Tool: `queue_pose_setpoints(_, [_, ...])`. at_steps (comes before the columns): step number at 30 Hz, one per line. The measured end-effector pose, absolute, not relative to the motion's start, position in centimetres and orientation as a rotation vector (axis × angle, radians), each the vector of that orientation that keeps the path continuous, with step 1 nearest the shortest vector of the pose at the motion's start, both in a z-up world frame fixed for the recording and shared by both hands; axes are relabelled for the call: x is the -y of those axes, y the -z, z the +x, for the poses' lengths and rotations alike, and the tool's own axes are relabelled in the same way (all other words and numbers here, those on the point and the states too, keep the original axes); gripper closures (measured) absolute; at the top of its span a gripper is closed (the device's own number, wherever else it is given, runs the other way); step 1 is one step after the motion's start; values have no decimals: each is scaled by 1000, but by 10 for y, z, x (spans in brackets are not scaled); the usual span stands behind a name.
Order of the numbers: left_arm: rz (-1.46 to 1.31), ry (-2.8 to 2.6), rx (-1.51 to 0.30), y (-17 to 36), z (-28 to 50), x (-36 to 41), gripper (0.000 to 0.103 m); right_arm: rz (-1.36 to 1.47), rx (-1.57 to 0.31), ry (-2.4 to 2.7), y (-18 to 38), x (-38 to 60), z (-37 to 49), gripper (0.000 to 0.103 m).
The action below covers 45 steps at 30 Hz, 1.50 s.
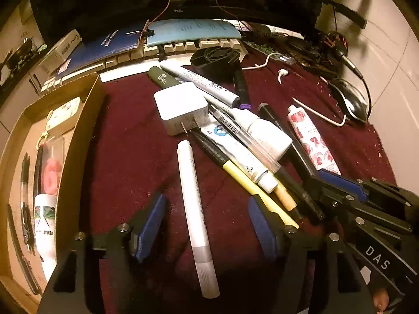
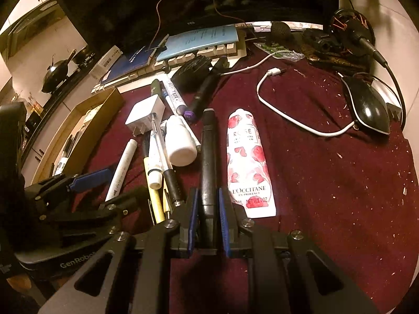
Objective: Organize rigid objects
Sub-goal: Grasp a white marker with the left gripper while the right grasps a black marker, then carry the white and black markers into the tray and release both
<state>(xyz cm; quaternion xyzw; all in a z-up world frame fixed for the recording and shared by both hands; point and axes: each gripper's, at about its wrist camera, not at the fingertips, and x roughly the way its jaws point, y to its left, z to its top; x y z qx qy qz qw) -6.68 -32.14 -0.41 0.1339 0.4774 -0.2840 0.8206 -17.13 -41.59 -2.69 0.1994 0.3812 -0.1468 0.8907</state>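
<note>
A black marker (image 2: 208, 157) lies on the dark red cloth (image 2: 327, 183), its near end pinched between the blue pads of the right gripper (image 2: 208, 209); a rose-print tube (image 2: 247, 162) lies just beside it on the right. Left of it sits the pile of pens with a white charger (image 1: 180, 108) at its far end. A white marker (image 1: 195, 209) lies on the cloth between the spread fingers of the left gripper (image 1: 207, 230), untouched. A cardboard box (image 1: 78, 141) stands at far left.

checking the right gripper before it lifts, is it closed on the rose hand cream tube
No, the right gripper is shut on the black marker; the rose hand cream tube lies free beside it on the cloth.
</note>
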Motion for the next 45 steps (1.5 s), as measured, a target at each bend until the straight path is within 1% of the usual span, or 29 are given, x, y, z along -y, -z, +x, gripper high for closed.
queue_pose_setpoints(1, [255, 604, -1025, 3, -64, 318, 36, 418, -791, 304, 27, 416, -172, 88])
queue_pose_setpoints(2, [240, 595, -1028, 3, -63, 317, 43, 421, -790, 303, 27, 417, -172, 88])
queue_pose_setpoints(3, [225, 568, -1029, 2, -62, 313, 69, 426, -787, 301, 27, 417, -173, 88])
queue_pose_setpoints(4, [207, 548, -1037, 2, -60, 309, 89, 429, -786, 300, 27, 417, -173, 88])
queue_pose_setpoints(5, [185, 549, -1050, 2, -59, 305, 91, 431, -785, 298, 27, 417, -174, 88])
queue_pose_setpoints(12, [168, 572, -1067, -2, -71, 293, 91, 412, -773, 293, 28, 415, -175, 88])
queue_pose_setpoints(17, [88, 614, -1067, -16, -72, 282, 91, 487, -734, 278, 28, 420, -185, 88])
queue_pose_setpoints(23, [-8, 651, -1032, -43, -74, 257, 91, 488, -635, 265, 5, 402, -197, 88])
queue_pose_setpoints(27, [-84, 622, -964, -68, -74, 214, 91, 451, -570, 214, -19, 376, -195, 88])
queue_pose_setpoints(32, [-161, 511, -909, -87, -55, 144, 91, 452, -580, 77, -33, 340, -172, 88])
queue_pose_setpoints(37, [-192, 372, -928, -74, -23, 92, 91, 416, -652, 4, -30, 295, -131, 88])
queue_pose_setpoints(45, [-226, 361, -1036, -40, 35, 65, 91, 430, -771, -64, -21, 230, -49, 88])
